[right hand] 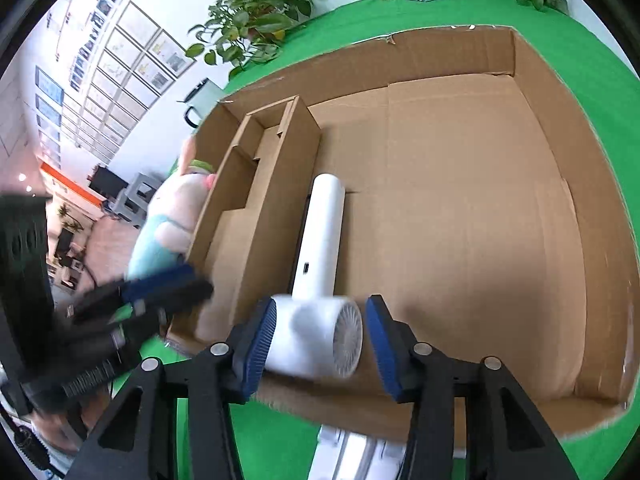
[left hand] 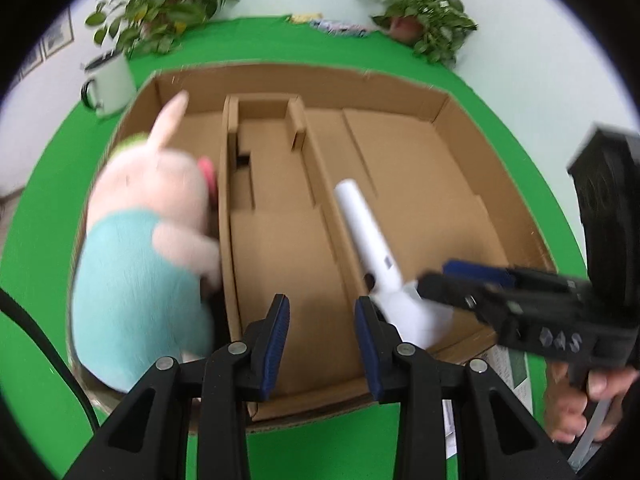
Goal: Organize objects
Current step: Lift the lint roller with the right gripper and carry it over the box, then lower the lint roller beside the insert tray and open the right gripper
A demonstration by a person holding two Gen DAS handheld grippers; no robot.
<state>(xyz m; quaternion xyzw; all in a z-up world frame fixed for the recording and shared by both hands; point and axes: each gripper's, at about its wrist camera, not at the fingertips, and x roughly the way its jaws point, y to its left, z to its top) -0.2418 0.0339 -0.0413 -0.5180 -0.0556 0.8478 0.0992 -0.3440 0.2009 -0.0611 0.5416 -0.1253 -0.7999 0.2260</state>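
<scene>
A white hair dryer lies in the wide compartment of the open cardboard box, handle pointing away. My right gripper straddles its round head: the left pad touches it, and a thin gap shows at the right pad. A pink plush pig in a teal dress stands in the box's narrow left compartment. My left gripper hangs open over the middle divider section of the box with nothing between its pads. In this view the hair dryer and the right gripper sit to the right.
Cardboard dividers split the box. A white enamel mug stands on the green cloth at back left. Potted plants and small packets line the back edge. Papers lie under the box's near right corner.
</scene>
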